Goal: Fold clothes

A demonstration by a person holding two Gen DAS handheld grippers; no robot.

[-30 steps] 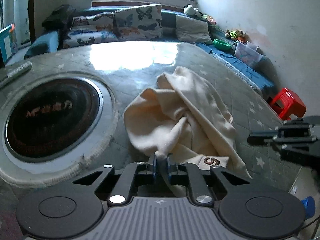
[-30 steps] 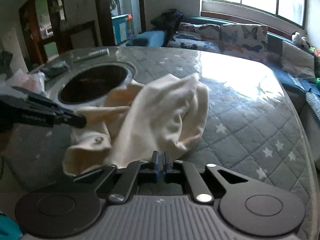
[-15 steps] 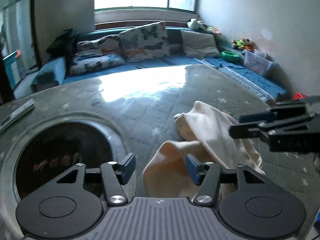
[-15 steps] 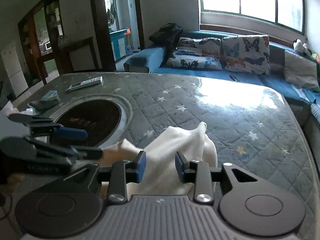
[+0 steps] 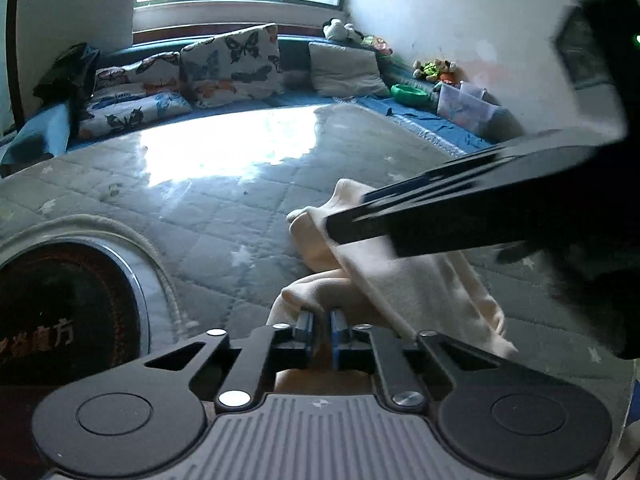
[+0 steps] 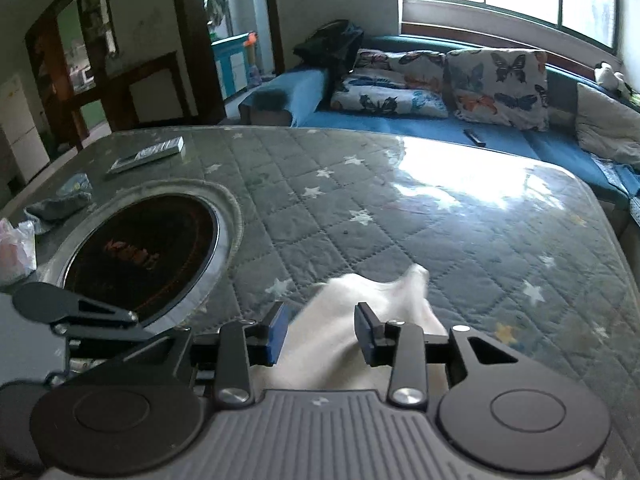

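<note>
While light glares off the tabletop:
Garment: soft cream knit cloth (image 5: pixel 416 280), crumpled, lying right of the round black glass hob (image 6: pixel 144 256).
Table cover: grey quilted star-print fabric (image 6: pixel 440 232).
Left gripper (image 5: pixel 321 334): blue pads pinched on a cloth fold.
Right gripper (image 6: pixel 322 334): fingers apart above the cloth, gripping nothing.
</note>
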